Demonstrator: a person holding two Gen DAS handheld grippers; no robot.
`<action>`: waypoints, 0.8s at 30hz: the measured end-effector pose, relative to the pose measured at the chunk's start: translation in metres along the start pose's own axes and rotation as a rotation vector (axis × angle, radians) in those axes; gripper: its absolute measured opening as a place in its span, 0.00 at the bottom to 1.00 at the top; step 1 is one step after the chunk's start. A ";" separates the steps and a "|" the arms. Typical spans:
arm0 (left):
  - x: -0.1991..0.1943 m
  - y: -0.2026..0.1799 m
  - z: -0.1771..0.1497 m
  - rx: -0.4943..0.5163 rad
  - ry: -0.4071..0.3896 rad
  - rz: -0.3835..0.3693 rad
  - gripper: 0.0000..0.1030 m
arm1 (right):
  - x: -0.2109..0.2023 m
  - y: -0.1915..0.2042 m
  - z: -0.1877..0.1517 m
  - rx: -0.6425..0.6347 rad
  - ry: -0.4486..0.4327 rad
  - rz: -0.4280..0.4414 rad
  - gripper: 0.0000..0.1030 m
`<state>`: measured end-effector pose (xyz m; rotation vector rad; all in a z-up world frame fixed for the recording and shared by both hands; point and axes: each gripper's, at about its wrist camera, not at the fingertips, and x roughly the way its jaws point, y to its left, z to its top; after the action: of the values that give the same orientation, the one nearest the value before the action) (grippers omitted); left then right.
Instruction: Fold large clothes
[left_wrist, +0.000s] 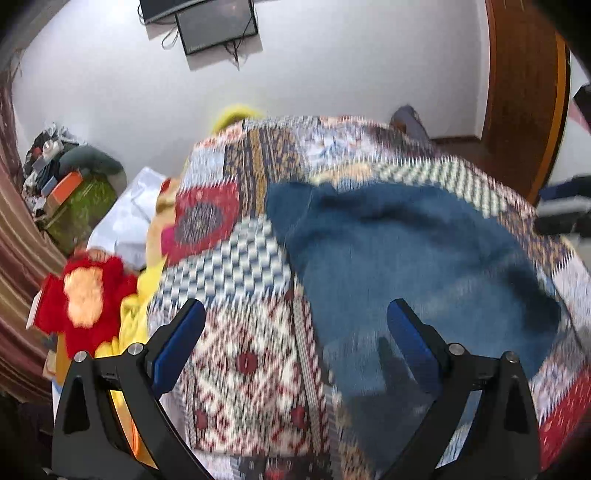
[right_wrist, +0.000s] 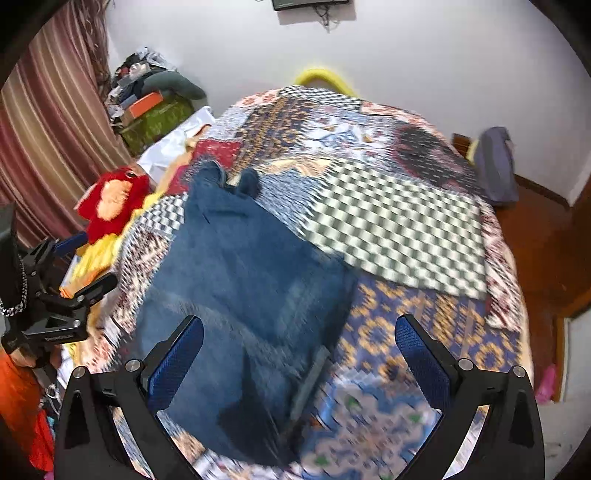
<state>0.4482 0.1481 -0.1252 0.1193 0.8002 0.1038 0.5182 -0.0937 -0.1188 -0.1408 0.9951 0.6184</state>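
Jeans (right_wrist: 236, 280) lay stretched lengthwise on the patchwork bedspread (right_wrist: 406, 229), already doubled leg over leg by the look of it, which left one long strip ready for a crosswise fold. The right gripper (right_wrist: 299, 354) hung above the near end with jaws wide, holding nothing. The left gripper (left_wrist: 295, 332) hovered over the denim's left edge, jaws equally wide and empty (both views were blurred). A red plush toy (right_wrist: 110, 199) sat off the bed's left side, clear of the work.
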 end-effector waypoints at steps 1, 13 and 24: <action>0.004 -0.001 0.008 0.002 -0.008 0.000 0.97 | 0.009 0.002 0.008 -0.004 0.010 0.007 1.00; 0.093 -0.004 0.053 -0.067 0.035 -0.101 0.97 | 0.092 0.009 0.060 -0.018 0.103 0.031 1.00; 0.155 0.001 0.050 -0.141 0.173 -0.093 0.99 | 0.104 -0.058 0.037 0.048 0.072 -0.153 1.00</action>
<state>0.5912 0.1673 -0.2001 -0.0616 0.9667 0.0832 0.6177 -0.0832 -0.1926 -0.1962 1.0575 0.4523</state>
